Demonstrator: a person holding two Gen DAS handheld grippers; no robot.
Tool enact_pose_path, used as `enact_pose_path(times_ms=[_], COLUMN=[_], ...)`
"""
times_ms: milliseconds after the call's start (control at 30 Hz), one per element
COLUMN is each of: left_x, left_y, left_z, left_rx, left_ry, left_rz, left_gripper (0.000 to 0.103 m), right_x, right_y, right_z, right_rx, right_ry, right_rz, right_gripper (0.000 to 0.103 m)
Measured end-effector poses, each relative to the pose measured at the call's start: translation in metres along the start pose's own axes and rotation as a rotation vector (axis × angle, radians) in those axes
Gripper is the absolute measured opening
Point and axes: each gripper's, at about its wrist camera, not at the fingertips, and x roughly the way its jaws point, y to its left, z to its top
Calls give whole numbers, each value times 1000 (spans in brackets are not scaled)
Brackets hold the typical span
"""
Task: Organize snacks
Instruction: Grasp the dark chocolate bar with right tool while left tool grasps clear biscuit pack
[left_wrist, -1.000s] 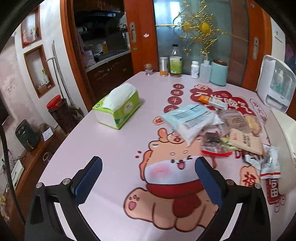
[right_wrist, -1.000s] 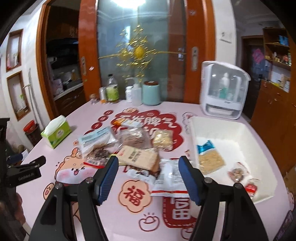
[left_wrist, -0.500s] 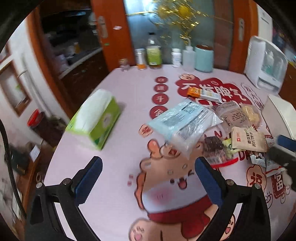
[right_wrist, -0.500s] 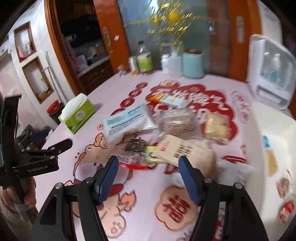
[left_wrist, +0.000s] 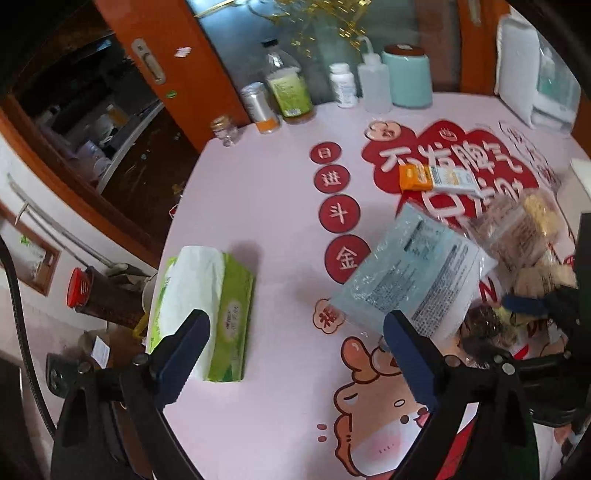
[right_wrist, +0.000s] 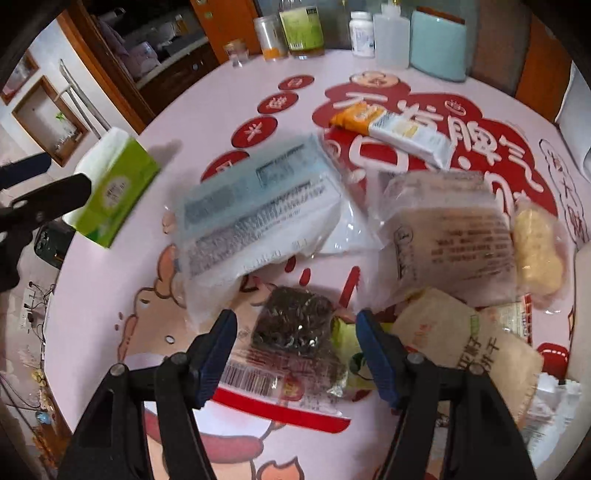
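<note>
An orange-brown wooden door frame (left_wrist: 155, 48) is seen behind the table, with a frosted glass panel (left_wrist: 332, 33) beside it carrying a gold ornament (left_wrist: 325, 22). Through the opening, a dim kitchen counter (left_wrist: 122, 125) is glimpsed above dark wood cabinets (right_wrist: 173, 74). A recessed wall niche (right_wrist: 48, 118) is set into the pale wall at left. Dark flooring (left_wrist: 147, 184) is visible below the table edge. Soft daylight is spread evenly.

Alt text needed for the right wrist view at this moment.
The open right gripper points down over a clear packet of dark snacks on a pink printed table. Other snack packets crowd beyond it, with a green tissue box at left.
</note>
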Motion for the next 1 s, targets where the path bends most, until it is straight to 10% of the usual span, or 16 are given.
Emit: enact_pose_path(times_ms=[300,1000], left_x=[17,58], left_y=[-41,-116], left_z=[0,22], left_rx=[161,531], left_ry=[42,149], left_rz=[-56,-187], left_gripper=[95,97], right_x=[13,-24], right_y=[14,-26], right_z=[-17,-81], right_rx=[-125,-50], right_ry=[20,9], right_rz=[17,253], right_gripper=[47,44])
